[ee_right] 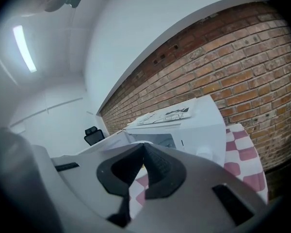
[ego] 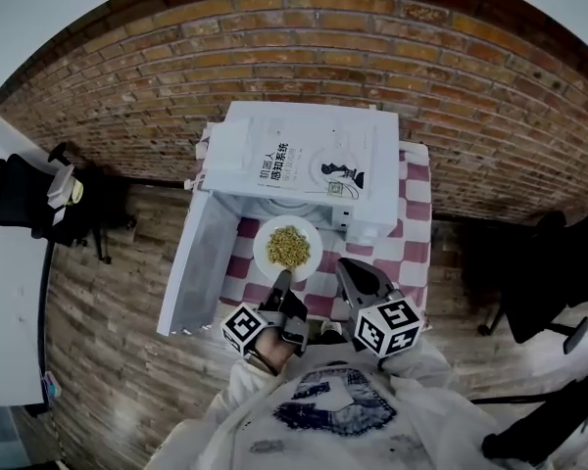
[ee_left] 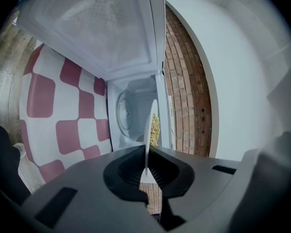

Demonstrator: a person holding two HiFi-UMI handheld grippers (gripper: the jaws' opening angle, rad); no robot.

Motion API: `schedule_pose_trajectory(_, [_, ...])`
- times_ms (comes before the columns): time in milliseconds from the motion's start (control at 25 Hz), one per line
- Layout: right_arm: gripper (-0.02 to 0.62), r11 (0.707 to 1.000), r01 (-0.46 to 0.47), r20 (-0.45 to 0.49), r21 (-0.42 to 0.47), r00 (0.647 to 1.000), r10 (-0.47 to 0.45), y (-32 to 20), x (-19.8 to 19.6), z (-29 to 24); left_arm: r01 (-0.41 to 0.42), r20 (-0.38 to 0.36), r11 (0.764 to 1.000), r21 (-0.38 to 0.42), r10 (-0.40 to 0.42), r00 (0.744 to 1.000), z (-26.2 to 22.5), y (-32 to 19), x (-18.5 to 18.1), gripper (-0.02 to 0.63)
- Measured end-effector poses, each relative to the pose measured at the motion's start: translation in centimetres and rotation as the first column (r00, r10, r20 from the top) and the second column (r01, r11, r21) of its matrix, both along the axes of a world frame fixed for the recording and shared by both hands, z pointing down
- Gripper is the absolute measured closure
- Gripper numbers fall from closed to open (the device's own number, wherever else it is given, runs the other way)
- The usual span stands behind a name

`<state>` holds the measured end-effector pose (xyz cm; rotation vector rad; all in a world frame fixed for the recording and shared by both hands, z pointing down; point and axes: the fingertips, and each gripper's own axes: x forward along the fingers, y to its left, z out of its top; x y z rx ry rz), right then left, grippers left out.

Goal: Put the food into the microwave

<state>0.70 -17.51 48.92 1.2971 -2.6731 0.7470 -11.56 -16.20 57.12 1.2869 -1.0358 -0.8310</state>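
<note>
Closest to the lens is the person's pale printed shirt, and just past it both marker cubes sit side by side, short of the microwave. Left gripper first: it's clamped tight on the near rim of the white plate, and the left gripper view shows that rim edge-on, pinched between the black pads. On the plate is a heap of yellowish food. The plate is level and just in front of the microwave's open mouth, above the red-and-white checked cloth; it is not inside the cavity.

Over to the right gripper, on the plate's right side and a little further back from the microwave. Its jaws are pressed together with nothing between them; the right gripper view has the tips meeting cleanly, pointing at the microwave's front.

The microwave door is swung wide open to the left of the opening. Through the left gripper view the white cavity and its round turntable lie straight ahead of the plate. A printed sheet lies flat on the microwave's top. Behind the microwave runs a brick wall, and well off to the microwave's left stands a black office chair.
</note>
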Motion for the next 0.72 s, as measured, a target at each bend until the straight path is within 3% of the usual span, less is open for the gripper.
schedule_pose_trajectory(720, [0.581,1.000,-0.022,-0.021,-0.007,1.000,0.022,-2.9,0.2,0.5,-0.012,0.006,0.999,-0.032,0.012,1.000,2.1,-3.4,-0.4,0.589])
